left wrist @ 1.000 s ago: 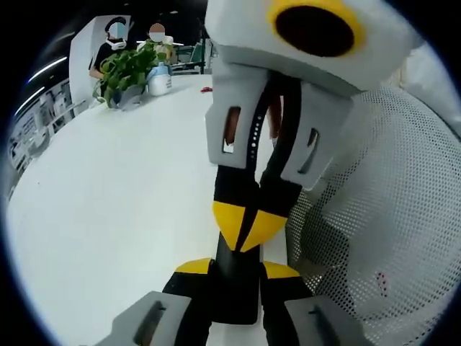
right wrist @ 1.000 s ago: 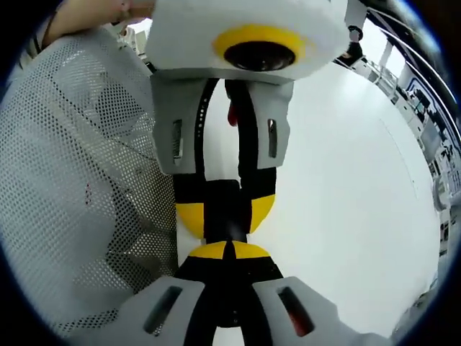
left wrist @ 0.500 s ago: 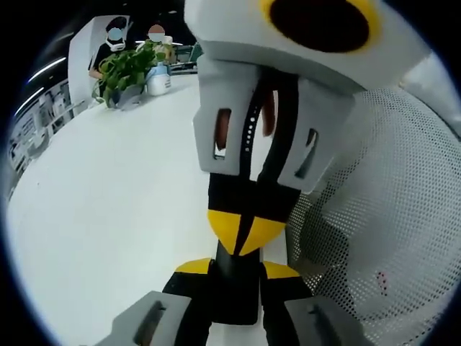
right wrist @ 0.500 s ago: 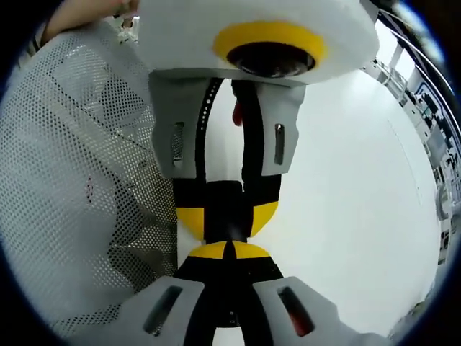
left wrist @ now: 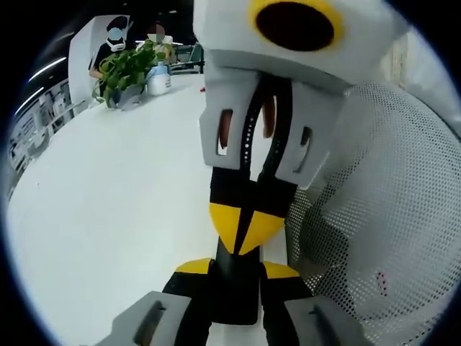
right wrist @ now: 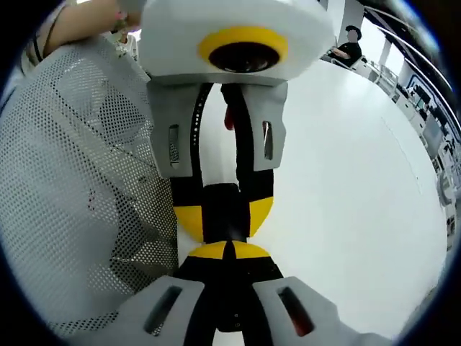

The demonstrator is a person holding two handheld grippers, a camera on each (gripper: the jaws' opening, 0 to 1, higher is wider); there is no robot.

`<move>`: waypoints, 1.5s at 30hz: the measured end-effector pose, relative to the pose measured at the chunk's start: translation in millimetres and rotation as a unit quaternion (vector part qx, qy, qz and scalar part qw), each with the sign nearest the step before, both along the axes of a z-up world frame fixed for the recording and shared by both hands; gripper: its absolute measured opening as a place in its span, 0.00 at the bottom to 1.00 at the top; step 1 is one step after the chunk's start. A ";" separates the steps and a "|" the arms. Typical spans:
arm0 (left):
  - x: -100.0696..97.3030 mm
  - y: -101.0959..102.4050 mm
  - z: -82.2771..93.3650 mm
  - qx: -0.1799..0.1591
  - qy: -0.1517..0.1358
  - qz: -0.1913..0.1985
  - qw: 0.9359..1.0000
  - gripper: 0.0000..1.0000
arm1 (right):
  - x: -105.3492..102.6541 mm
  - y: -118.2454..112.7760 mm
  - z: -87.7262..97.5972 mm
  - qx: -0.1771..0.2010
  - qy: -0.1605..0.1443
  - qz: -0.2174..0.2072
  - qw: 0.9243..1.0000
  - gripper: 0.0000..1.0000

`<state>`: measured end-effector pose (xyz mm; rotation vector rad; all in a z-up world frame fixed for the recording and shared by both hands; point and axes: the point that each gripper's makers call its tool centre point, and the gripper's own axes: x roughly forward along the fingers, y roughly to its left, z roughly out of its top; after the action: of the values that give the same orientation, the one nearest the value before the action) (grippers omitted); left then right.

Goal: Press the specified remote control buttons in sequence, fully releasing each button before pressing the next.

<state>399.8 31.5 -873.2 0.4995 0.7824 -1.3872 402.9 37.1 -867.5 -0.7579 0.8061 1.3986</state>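
The big white worktop (left wrist: 108, 216) spreads out under both grippers. A wide white mesh sheet full of small holes (left wrist: 374, 216) lies at one side of it, right beside the grippers; what it is cannot be told.

The left gripper (left wrist: 238, 268), grey and black with yellow tips, has its two jaws on either side of the thin black remote control (left wrist: 234, 292) and pinches it. The remote is up off the worktop, near the edge by the mesh.

The right gripper (right wrist: 227, 250) faces the left one. Its yellow tips are pressed together, and they sit against the end of the remote that sticks out.

A leafy green plant in a pot (left wrist: 126, 68) stands at the far corner of the worktop. A small white jar (left wrist: 158, 79) stands just beside it.
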 end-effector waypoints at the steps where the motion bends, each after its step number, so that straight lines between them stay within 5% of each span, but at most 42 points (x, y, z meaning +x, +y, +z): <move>1: 0.0 -0.1 0.1 0.000 0.000 0.001 1.000 0.25 | -0.4 -0.2 0.3 0.002 0.000 0.000 1.000 0.00; 9: 0.2 0.3 -0.2 -0.001 0.001 0.001 1.000 0.25 | -6.4 -3.1 1.6 0.007 0.007 0.004 1.000 0.09; 12: 0.3 0.4 -0.5 0.000 0.000 0.000 1.000 0.25 | -3.6 -11.8 0.6 0.000 -0.017 0.011 1.000 0.12; 27: -0.2 0.4 -0.2 0.000 0.000 -0.001 1.000 0.25 | 0.5 -36.3 -1.4 0.005 0.003 -0.022 1.000 0.23; 29: -0.2 0.4 -0.1 0.000 0.001 0.000 1.000 0.25 | 3.4 -49.2 -8.9 -0.032 -0.012 -0.014 0.999 0.25; 45: -0.4 -0.3 -0.1 0.000 -0.001 -0.001 1.000 0.25 | 1.6 -51.6 -12.2 -0.013 -0.015 -0.024 1.000 0.25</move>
<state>399.4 31.2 -873.4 0.5021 0.7810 -1.3880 404.5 -14.5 -879.7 -0.7733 0.8168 1.3336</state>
